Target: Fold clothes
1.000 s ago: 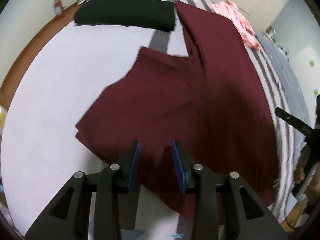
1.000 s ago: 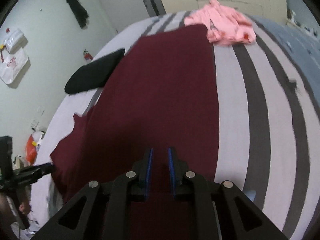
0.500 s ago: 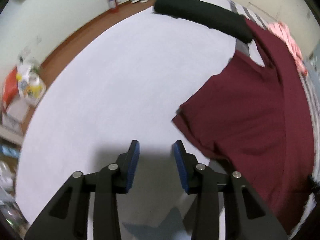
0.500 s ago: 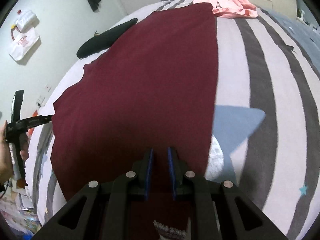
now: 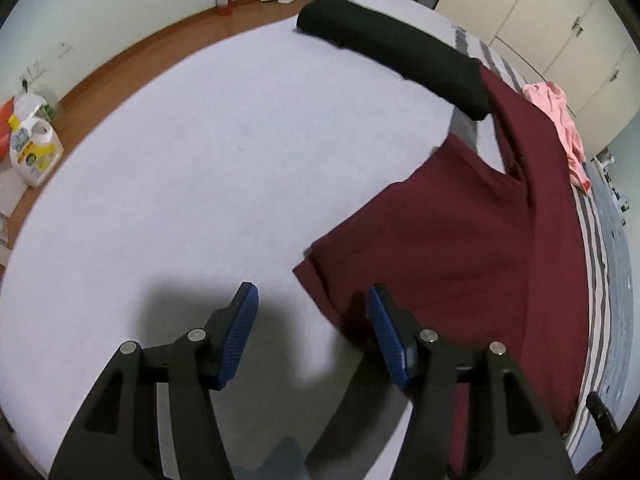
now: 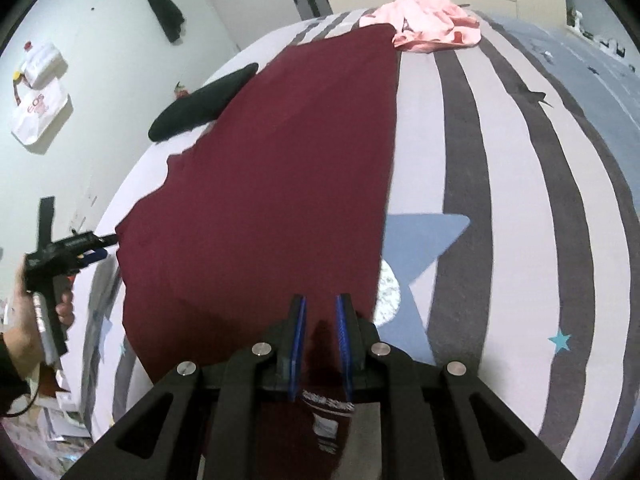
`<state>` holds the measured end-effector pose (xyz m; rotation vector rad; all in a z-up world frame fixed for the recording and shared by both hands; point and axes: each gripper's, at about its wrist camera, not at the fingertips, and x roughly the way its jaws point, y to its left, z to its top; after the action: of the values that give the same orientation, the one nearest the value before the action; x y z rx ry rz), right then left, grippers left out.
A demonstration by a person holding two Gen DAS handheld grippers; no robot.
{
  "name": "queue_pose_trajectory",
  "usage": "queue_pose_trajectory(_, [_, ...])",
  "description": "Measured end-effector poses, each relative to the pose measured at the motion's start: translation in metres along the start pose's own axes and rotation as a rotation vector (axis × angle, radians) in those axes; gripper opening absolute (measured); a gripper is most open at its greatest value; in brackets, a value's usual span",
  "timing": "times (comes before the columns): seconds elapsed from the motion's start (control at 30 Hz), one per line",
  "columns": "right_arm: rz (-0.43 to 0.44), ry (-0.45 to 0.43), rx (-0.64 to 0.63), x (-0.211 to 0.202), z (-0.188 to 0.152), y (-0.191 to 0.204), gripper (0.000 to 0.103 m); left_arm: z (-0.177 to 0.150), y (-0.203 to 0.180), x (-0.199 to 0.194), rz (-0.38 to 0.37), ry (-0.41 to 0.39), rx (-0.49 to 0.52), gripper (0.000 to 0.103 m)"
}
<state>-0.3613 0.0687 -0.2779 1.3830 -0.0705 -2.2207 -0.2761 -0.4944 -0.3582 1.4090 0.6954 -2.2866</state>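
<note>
Two grippers over the bed. Left gripper just been opening, jaws apart, nothing between them, hovering by the near left edge of the maroon shirt. Right gripper clamped narrow on the shirt's near hem. Shirt spread flat on the bed, black garment far left, pink clothes far right.

Both cameras ride behind their fingers, looking steeply down at the bed from close. The left view faces the pale side, the floor toward 10 o'clock. The right view faces along the stripes. Both share the maroon shirt, the black roll, probably clothing, and the pink garment.
</note>
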Motion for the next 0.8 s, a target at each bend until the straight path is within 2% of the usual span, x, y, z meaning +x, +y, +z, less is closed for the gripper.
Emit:
queue_pose_trajectory(0.3, [0.007, -0.034, 0.027, 0.019, 0.005, 0.02, 0.014, 0.012, -0.018, 0.018, 0.004, 0.014, 0.023, 0.053])
queue_pose_trajectory(0.37, [0.007, -0.042, 0.035, 0.017, 0.004, 0.021, 0.014, 0.012, -0.028, 0.018, -0.014, 0.033, 0.04, 0.03])
queue_pose_trajectory(0.47, [0.006, -0.043, 0.059, 0.013, 0.003, 0.017, 0.014, 0.014, -0.042, 0.021, -0.036, 0.057, 0.068, 0.007])
queue_pose_trajectory(0.57, [-0.008, -0.046, 0.073, 0.008, 0.0, 0.011, 0.014, 0.02, -0.054, 0.017, -0.017, 0.042, 0.069, 0.005])
queue_pose_trajectory(0.67, [-0.024, -0.051, 0.085, -0.002, -0.003, 0.001, 0.014, 0.025, -0.072, -0.004, -0.015, -0.018, 0.086, 0.004])
queue_pose_trajectory(0.8, [-0.045, -0.064, 0.083, -0.018, -0.008, -0.009, 0.014, 0.024, -0.125, -0.041, -0.061, -0.1, 0.214, 0.004])
